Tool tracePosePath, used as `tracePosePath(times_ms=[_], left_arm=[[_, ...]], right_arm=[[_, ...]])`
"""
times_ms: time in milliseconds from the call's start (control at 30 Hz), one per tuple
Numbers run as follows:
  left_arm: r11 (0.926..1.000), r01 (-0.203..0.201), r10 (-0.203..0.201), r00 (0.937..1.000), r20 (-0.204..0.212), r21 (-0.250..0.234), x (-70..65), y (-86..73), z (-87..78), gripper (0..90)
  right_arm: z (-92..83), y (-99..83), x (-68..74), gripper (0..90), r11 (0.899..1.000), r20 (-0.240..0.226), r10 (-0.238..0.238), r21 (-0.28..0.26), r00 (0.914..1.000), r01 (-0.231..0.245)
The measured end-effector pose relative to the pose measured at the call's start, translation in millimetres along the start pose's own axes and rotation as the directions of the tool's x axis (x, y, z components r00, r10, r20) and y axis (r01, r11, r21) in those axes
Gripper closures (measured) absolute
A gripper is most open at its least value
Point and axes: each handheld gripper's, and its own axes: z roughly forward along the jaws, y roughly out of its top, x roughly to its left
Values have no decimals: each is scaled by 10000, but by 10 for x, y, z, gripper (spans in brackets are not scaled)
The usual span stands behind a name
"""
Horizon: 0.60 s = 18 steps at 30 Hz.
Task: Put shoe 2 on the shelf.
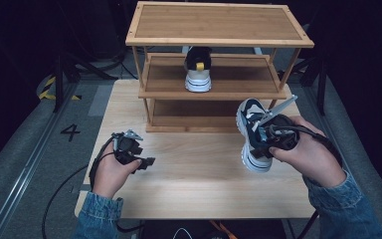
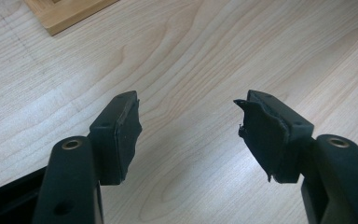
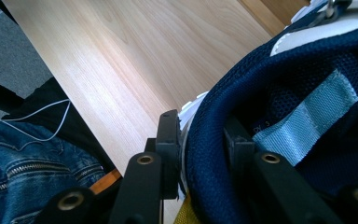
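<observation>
Wooden rack (image 1: 219, 22) standing at the back of the light table (image 1: 194, 184), another shoe (image 1: 198, 69) sitting on its middle shelf, grey floor (image 1: 25, 134) lying around

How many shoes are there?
2. One shoe stands on the rack's middle shelf, heel toward us. The other shoe is held up over the table by the right gripper, clamped on its collar. More could hide behind the rack.

Navy mesh sneaker (image 1: 252, 137) shows white sole and pale blue tab; shelf shoe (image 1: 198, 69) is white, black, a yellow tag. Rack (image 1: 219, 25) honey bamboo, table (image 1: 194, 179) pale woodgrain, grippers black.
</observation>
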Motion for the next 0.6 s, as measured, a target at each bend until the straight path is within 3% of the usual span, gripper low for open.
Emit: tracePosePath(times_ms=[333,600], left_arm=[[9999,98,-98,9999,-36,110,48,-23,14,372],[9998,119,-119,9999,8,179,64,-27,24,372]], right_arm=[[-202,204,37,732,9993,65,-264,-254,9996,265],[-253,401,-7,731,9985,140,-469,-281,9988,473]])
